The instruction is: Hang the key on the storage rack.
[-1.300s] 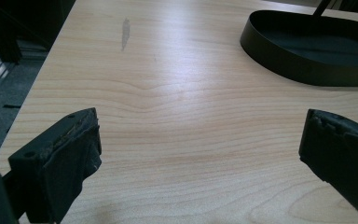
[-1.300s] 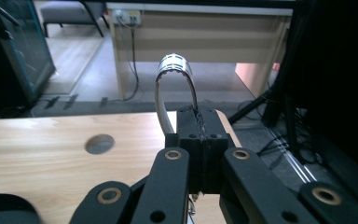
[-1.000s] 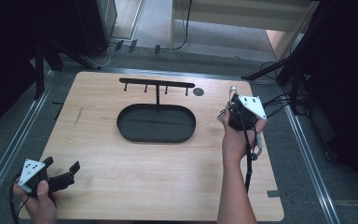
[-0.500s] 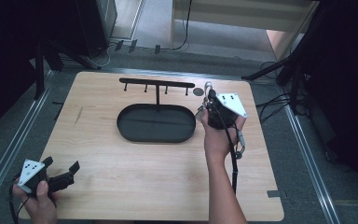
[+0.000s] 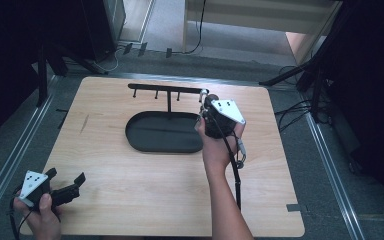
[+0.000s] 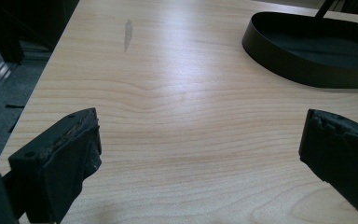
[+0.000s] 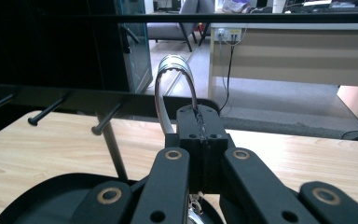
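We saw the right gripper [image 5: 206,106] just right of centre in the high view, held up by the person's right hand [image 5: 215,145] over the right end of the black oval tray [image 5: 145,142]. In the right gripper view its jaws were pressed fully together at frame centre, pinching a silver metal ring [image 7: 175,84]; the ring's loop stood up above the jaw tips, tilted a little left. What hung below the jaws we could not tell. The ring sat just in front of the right end of the black hook rack [image 7: 74,100], near its pegs [image 7: 105,123], apparently apart from them. In the high view the rack's bar [image 5: 167,89] ran across the upper middle of the frame, its post rising from the tray, and the gripper's tip was right by the bar's right end. A cable [image 5: 232,165] trailed from the gripper down along the forearm.

The left gripper [image 5: 67,186] was at lower left of the high view, in the left hand [image 5: 40,212], near the corner of the wooden table [image 5: 130,195]. In the left gripper view its jaws stood wide apart at the bottom corners, nothing between them, bare wood below, tray rim [image 6: 298,70] at upper right, well apart.
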A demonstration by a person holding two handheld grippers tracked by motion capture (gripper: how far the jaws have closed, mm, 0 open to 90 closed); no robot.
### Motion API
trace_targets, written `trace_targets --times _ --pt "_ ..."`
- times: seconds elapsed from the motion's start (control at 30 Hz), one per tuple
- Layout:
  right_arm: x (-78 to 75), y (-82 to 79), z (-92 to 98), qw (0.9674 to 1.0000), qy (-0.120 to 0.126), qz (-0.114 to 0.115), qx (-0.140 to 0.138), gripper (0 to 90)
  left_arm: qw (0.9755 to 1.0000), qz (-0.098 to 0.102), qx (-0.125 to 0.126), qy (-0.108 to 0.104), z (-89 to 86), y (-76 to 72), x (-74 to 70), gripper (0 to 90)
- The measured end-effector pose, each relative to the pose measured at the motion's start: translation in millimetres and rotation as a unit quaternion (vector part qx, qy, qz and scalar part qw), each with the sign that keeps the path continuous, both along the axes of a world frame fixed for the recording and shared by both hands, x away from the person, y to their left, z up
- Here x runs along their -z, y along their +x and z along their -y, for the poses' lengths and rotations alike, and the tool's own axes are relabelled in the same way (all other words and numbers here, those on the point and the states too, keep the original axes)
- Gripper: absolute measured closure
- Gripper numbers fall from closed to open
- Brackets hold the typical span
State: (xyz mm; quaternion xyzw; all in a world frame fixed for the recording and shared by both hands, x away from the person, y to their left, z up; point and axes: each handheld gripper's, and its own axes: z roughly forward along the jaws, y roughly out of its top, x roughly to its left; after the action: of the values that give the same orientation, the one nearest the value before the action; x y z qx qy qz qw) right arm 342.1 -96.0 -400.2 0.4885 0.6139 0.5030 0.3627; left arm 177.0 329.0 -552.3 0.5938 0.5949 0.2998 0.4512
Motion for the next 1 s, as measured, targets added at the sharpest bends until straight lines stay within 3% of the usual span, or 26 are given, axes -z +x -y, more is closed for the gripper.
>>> trace_targets --times 0.53,1.0 --pt "22.8 15.6 -5.8 0.9988 -0.017 -0.042 0.020 90.0 1.0000 -0.001 0.000 -0.001 -0.4 0.0 0.0 0.0" --pt "38.2 36.5 -8.7 0.9975 -0.020 -0.061 0.028 90.0 1.0000 -0.001 0.000 0.000 -0.1 0.2 0.0 0.0"
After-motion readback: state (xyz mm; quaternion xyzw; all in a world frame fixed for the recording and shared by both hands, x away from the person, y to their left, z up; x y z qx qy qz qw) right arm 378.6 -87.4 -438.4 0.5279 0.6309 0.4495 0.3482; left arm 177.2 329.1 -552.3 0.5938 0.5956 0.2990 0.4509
